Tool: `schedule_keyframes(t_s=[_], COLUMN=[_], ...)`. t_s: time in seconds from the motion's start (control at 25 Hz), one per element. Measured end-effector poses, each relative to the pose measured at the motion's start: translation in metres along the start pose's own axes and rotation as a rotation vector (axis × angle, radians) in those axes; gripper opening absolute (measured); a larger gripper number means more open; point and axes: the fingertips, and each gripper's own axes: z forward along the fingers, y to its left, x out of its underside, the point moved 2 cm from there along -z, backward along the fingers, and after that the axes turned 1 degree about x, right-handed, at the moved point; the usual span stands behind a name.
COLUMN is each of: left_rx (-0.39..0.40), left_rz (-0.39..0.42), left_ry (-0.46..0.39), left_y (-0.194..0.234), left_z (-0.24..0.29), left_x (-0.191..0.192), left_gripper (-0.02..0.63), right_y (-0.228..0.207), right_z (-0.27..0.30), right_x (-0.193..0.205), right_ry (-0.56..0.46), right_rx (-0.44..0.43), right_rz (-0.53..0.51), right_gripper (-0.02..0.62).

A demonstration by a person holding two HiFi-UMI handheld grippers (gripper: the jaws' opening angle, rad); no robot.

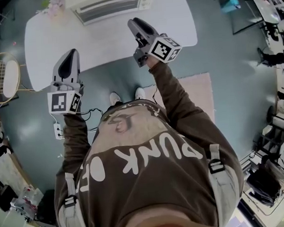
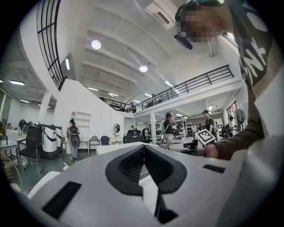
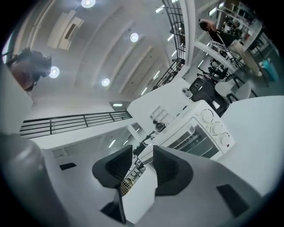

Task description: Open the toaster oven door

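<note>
The toaster oven (image 1: 106, 6) sits just ahead-left of the nearer right hand-held gripper (image 1: 135, 23), whose jaws stand apart, holding nothing.

The floor (image 1: 225, 61) is grey-green and smooth, and a pale pink rug (image 1: 201, 92) lies on it near a white table (image 1: 44, 39). Above, the white ceiling (image 2: 115, 40) carries round lamps (image 2: 96, 44). A dark railing (image 2: 199, 82) runs along an upper gallery.
</note>
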Motion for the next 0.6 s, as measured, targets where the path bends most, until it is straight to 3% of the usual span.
schedule_keyframes(t_s=[0.6], left_rx=[-0.008], left_rz=[-0.011], left_ry=[0.015], left_y=[0.005], left_z=[-0.005], left_x=[0.002], left_gripper=[0.005], right_y=[-0.065], right_z=[0.059], right_x=[0.001], right_ry=[-0.036], right_rx=[0.123], right_rz=[0.151], right_gripper=[0.190])
